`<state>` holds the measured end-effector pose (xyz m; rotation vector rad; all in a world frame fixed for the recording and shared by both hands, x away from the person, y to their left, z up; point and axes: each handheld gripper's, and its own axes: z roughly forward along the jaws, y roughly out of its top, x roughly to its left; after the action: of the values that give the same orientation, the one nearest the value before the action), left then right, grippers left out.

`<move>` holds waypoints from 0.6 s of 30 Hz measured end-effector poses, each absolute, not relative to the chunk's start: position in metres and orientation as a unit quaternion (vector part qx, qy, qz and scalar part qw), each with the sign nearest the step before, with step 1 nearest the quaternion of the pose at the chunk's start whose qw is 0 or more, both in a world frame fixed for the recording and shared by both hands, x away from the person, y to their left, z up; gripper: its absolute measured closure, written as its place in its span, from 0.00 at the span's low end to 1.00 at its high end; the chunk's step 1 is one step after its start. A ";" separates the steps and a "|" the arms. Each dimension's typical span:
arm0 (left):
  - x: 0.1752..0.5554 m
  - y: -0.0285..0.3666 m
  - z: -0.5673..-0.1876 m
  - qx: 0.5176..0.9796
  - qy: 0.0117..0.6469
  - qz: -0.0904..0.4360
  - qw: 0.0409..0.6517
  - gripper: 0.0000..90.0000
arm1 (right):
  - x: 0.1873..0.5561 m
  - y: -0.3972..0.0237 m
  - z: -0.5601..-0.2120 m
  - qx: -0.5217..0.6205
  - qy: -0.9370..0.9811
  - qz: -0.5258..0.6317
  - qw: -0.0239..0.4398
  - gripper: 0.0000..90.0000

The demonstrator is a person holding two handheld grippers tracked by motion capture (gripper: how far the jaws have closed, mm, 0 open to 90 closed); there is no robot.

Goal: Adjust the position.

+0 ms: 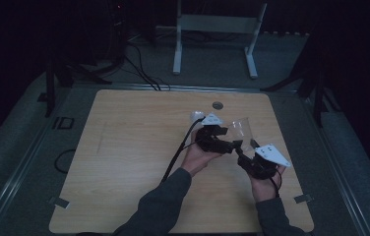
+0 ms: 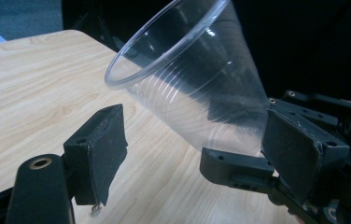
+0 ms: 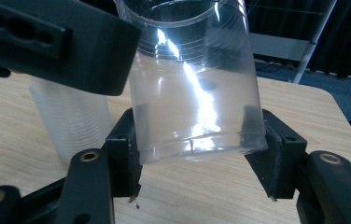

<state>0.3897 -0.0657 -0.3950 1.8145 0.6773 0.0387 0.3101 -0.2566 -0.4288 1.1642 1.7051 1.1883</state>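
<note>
A clear plastic cup (image 3: 197, 84) is tilted above the wooden table, and my right gripper (image 3: 199, 154) is shut on its base, one pad on each side. In the high view the cup (image 1: 242, 129) hangs right of the table's centre, above the right gripper (image 1: 242, 150). My left gripper (image 2: 197, 126) stands open beside the cup (image 2: 187, 79). Its left pad (image 2: 103, 144) is clear of the cup wall, with the rim just above it. In the high view the left gripper (image 1: 224, 137) reaches in from the left at the cup's lower part.
A stack of clear cups (image 3: 75, 121) stands on the table (image 1: 124, 157) behind the left gripper, and appears pale in the high view (image 1: 196, 117). A round grommet hole (image 1: 217, 105) lies near the far edge. A white frame (image 1: 217, 24) stands on the floor beyond.
</note>
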 end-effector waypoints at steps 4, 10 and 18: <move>0.391 -0.067 -0.394 0.767 0.292 0.011 0.572 0.23 | 0.309 -0.256 -0.429 0.452 0.662 0.467 0.373 0.47; 0.392 -0.068 -0.393 0.757 0.293 0.001 0.585 0.23 | 0.308 -0.255 -0.430 0.449 0.658 0.473 0.377 0.47; 0.396 -0.071 -0.392 0.747 0.297 -0.020 0.595 0.22 | 0.307 -0.254 -0.430 0.443 0.653 0.481 0.382 0.47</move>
<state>0.3959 -0.0709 -0.3924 1.7343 0.6910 -0.0475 0.3068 -0.2539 -0.4302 1.1314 1.6652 1.2276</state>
